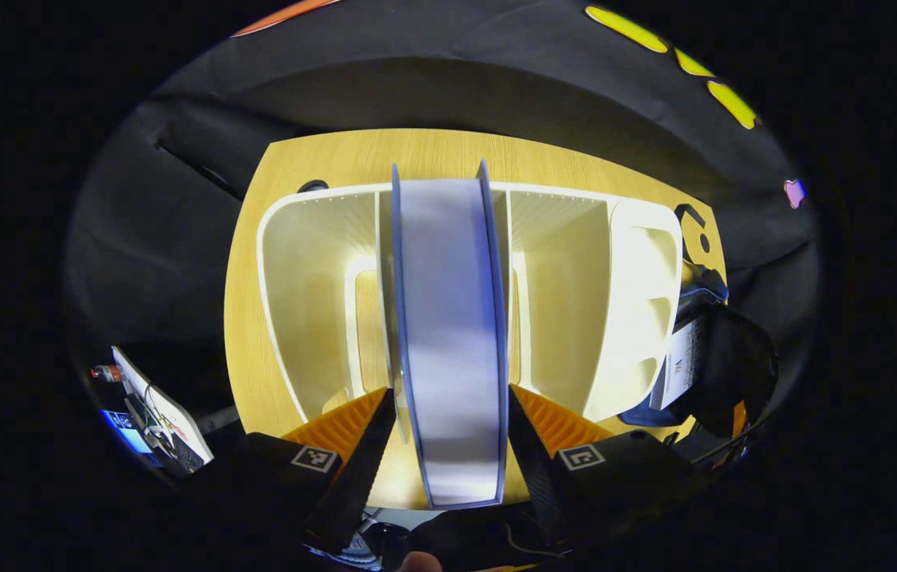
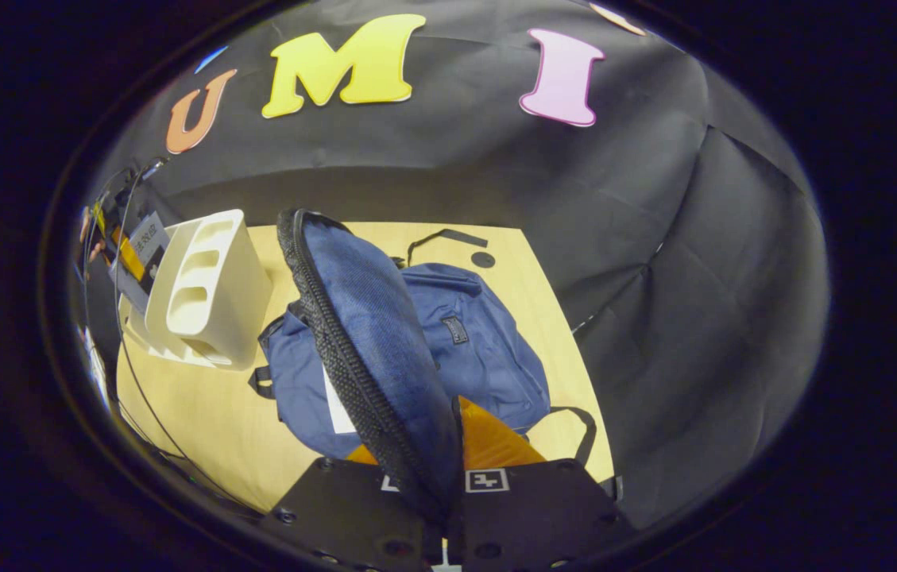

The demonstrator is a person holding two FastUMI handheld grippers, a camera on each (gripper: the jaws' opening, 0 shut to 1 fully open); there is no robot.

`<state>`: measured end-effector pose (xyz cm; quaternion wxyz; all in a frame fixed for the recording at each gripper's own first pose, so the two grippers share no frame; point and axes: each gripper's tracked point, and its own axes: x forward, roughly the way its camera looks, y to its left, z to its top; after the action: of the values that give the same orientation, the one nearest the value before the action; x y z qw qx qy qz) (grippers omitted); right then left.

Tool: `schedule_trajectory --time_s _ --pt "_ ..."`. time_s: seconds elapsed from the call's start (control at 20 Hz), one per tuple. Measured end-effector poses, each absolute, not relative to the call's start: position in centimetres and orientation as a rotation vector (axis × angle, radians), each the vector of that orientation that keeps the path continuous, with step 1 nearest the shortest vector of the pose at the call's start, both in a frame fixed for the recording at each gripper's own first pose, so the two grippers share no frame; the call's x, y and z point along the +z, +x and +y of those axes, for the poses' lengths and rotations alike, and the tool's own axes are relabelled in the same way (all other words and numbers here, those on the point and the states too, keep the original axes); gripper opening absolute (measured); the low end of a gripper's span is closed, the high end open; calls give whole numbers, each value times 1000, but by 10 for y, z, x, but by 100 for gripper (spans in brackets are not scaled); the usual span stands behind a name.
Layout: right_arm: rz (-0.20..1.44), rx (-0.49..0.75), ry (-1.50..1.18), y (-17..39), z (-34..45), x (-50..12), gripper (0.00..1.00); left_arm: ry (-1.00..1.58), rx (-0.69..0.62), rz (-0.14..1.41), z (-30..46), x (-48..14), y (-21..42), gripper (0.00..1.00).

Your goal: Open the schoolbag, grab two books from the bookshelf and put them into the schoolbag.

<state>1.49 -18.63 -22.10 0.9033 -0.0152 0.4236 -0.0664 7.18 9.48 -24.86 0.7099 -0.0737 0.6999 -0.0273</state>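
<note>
the left gripper [image 1: 448, 445] brackets a blue-covered book [image 1: 450, 342] standing in the white bookshelf [image 1: 567, 318]; its fingers flank the covers, but whether they press i cannot tell, so a loose hold might drop the book on lifting, or drag it against the shelf's divider. the right gripper [image 2: 448, 469] pinches the zipper-edged flap [image 2: 369, 334] of the blue schoolbag [image 2: 480, 349], holding it raised beside the bookshelf. if that flap slips, the opening would close over. a strap [image 2: 448, 236] lies on the wooden table [image 2: 202, 421] behind the schoolbag.
</note>
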Motion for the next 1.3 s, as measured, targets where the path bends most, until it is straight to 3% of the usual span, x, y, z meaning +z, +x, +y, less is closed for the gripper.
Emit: schedule_trajectory --time_s 0.2,0.35,0.5,1.3 --pt "875 -136 -37 16 -188 -221 0 -171 -28 1565 95 -256 74 70" --pt "874 -132 -32 15 -186 -221 0 -167 -11 1576 97 -257 72 49" --pt "873 -127 -24 15 -188 -223 0 -187 36 1562 103 -245 67 47" --pt "884 -93 -28 15 -189 -223 0 -505 -84 1184 124 -64 -22 45"
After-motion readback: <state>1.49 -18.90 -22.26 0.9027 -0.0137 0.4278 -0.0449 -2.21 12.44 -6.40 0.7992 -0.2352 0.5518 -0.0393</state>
